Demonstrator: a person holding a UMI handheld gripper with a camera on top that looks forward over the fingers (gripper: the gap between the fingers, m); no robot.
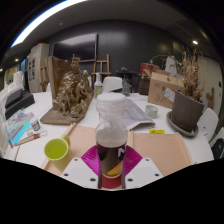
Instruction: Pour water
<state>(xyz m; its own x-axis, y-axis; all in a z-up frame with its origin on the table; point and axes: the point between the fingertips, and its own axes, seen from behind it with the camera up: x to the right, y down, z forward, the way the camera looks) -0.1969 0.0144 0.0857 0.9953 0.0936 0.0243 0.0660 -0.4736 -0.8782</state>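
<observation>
The bottle (111, 135) stands upright, clamped between the fingers of the hand-held gripper (111, 166), above the table (165, 148), apparently ready to tip toward the green cup (56, 149).

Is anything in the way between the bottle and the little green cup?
Nothing visible. The bottle sits between the gripper fingers, seemingly gripped, and the green cup stands beside it on bare table.
</observation>
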